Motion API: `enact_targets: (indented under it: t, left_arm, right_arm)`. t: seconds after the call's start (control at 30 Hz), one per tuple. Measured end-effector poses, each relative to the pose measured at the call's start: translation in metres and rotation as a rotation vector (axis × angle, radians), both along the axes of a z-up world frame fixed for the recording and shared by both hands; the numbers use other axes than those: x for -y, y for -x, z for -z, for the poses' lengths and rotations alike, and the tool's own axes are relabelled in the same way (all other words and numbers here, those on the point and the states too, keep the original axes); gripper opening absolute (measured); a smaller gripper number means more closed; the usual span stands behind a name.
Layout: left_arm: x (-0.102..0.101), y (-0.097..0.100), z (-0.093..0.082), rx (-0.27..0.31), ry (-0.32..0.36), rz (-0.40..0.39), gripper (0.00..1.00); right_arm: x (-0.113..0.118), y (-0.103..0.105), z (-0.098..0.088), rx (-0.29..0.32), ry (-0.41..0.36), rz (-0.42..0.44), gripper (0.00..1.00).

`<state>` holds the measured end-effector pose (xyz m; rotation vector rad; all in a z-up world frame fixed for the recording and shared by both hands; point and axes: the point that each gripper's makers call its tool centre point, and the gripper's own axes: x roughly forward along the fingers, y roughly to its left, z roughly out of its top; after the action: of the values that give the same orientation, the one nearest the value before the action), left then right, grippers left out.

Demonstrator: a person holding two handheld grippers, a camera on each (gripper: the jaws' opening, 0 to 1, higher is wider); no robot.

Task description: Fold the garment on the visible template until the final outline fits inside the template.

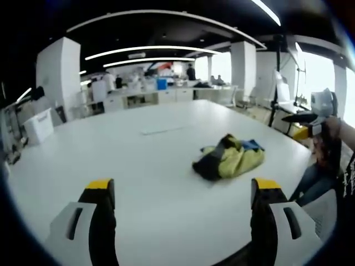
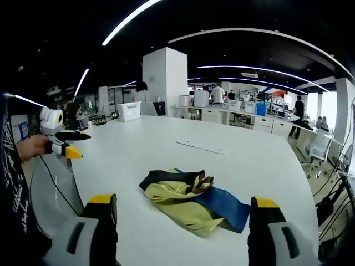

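Note:
A crumpled garment [image 1: 228, 158] in yellow, black and blue lies in a heap on the white table [image 1: 138, 160]. In the left gripper view my left gripper [image 1: 183, 185] stands open, low over the table, with the garment ahead and to the right, apart from it. The right gripper [image 1: 309, 118] shows there at the far right, held in a hand. My right gripper [image 2: 184, 202] is open too, and the garment [image 2: 191, 202] lies just beyond its yellow-tipped fingers [image 2: 102, 199]. The left gripper [image 2: 66, 145] appears at the left edge of the table [image 2: 133, 155].
A thin pale strip [image 2: 202, 147] lies flat on the table beyond the garment, also visible as the strip [image 1: 161, 131]. A white box [image 2: 129, 111] stands at the far edge near a white pillar [image 2: 165, 80]. Office chairs [image 2: 319, 147] and people at benches fill the background.

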<state>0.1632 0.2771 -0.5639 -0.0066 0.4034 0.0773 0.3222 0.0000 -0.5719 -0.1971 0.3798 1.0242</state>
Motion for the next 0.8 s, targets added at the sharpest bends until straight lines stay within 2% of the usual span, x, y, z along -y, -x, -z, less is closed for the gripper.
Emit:
enact_targets:
  t: [0.43,0.63,0.67,0.8]
  left_arm:
    - [0.0,-0.002,0.001,-0.002,-0.003,0.009,0.97]
    - [0.003,-0.009,0.007,0.006,0.008,0.019,0.94]
    - [0.005,-0.011,0.01,-0.011,0.019,0.027,0.94]
    - [0.007,-0.016,0.011,-0.002,0.006,0.038,0.93]
  right_arm:
    - [0.001,-0.002,0.0,0.004,-0.003,0.0,1.0]
    - [0.0,-0.003,0.007,-0.01,-0.004,-0.003,1.0]
    - [0.0,-0.003,0.008,-0.012,-0.004,-0.004,1.0]
    - [-0.003,-0.002,0.011,-0.016,-0.003,-0.006,1.0]
